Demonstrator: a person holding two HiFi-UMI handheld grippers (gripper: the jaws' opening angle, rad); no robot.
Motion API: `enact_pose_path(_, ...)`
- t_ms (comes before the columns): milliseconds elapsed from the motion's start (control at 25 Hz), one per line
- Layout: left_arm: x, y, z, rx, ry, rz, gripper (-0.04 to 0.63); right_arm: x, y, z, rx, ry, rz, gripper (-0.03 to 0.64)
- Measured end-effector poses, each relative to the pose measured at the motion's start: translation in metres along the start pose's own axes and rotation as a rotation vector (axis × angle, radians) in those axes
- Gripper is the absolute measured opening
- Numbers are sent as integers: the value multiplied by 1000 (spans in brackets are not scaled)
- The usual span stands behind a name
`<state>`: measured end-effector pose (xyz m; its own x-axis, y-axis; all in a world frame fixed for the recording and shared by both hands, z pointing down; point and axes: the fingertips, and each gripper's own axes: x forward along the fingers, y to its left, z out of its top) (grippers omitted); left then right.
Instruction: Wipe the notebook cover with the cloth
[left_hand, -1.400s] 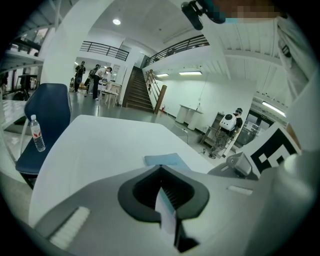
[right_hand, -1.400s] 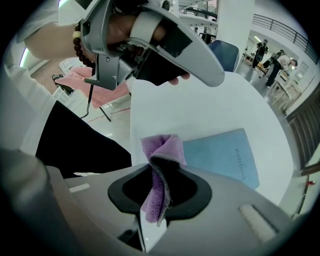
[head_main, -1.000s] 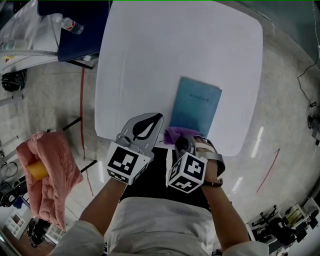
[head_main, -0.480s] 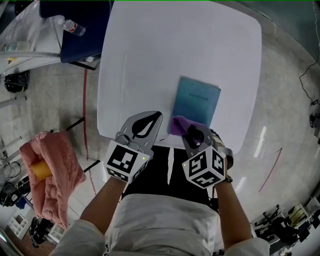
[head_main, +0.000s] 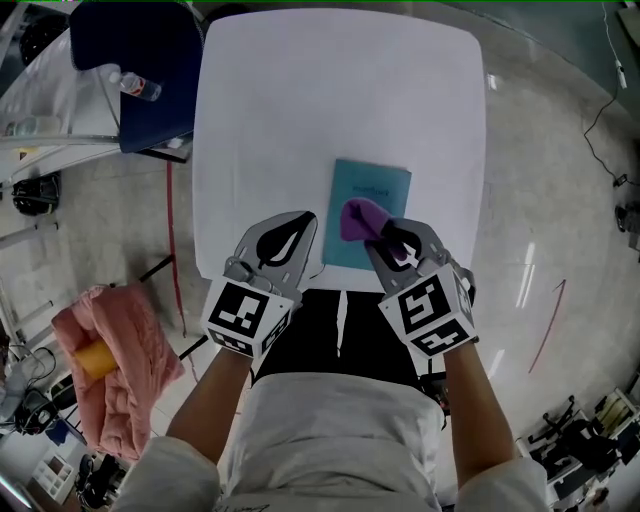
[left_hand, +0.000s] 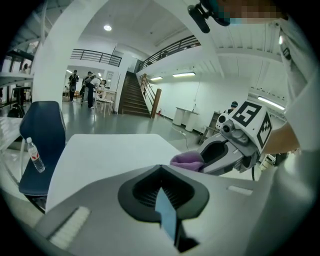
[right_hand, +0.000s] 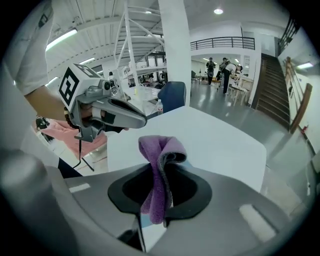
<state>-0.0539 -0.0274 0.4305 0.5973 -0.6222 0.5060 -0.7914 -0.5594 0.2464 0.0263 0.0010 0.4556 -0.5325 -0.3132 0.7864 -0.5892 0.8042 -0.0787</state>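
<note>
Right now your right gripper (head_main: 386, 230) clamps the purple cloth (head_main: 360, 217), poised over the near end of the teal notebook (head_main: 370, 192) just ahead; your left gripper (head_main: 302, 217), closed on nothing, sits alongside. Wiping seems hardly started: the whole cover remains.

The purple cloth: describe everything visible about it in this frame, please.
The purple cloth is a soft, fuzzy fabric, folded into a thick bunch. The right gripper is shut on it, the jaws pinching its middle so a looped fold sticks out past the tips. In the head view it sits over the near end of the teal notebook; whether it touches the cover cannot be told.
</note>
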Motion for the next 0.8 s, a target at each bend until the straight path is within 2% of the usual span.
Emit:
enact_pose_path(560,-20,-34,51,80,-44,-13,1,-75,-9,37,115,-173,-20,101)
enact_pose_path(800,-38,-53,73,72,-73,-8,1,-104,0,47,151,-229,-2,101)
